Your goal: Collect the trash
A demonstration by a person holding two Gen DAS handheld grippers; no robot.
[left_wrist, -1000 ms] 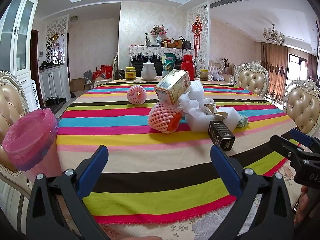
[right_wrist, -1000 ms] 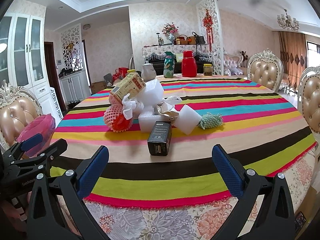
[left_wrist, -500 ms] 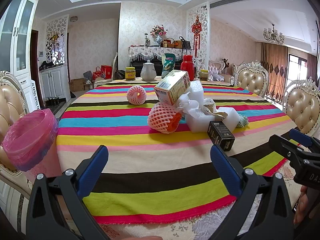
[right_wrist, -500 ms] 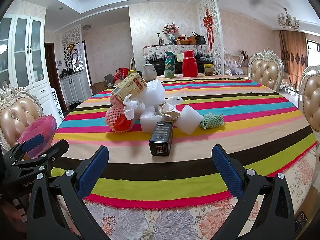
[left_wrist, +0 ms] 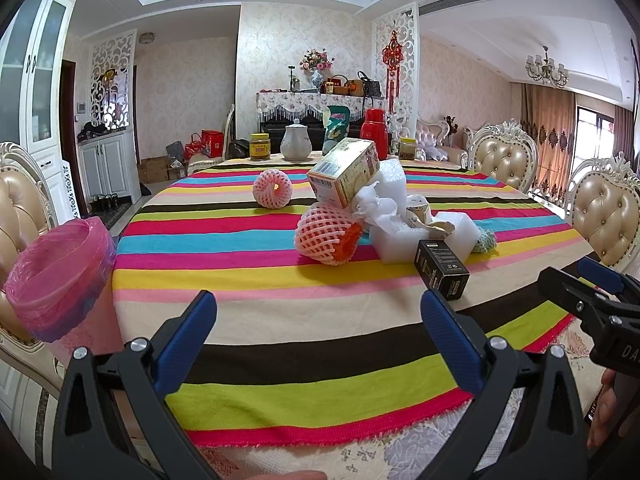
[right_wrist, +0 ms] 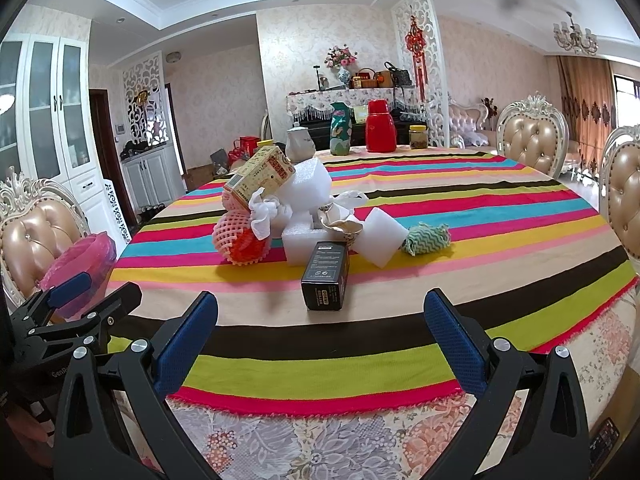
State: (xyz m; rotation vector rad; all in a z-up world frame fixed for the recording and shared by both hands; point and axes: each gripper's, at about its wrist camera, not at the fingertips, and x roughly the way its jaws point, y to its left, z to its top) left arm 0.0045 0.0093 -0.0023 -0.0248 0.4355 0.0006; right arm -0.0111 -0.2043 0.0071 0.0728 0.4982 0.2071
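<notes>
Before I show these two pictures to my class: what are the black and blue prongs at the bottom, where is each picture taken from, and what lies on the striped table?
No robot: a person holds a two-finger tool in each hand, with a camera on each looking along its fingers. The left tool and right tool are both open and hold nothing. On the striped table lies a trash pile: a black box, white foam blocks, a yellow carton and netted fruit. A pink-lined bin waits at the left.

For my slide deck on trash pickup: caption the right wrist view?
Open right gripper faces a black box before piled foam and cartons on the striped tablecloth, pink-lined bin at left.
</notes>
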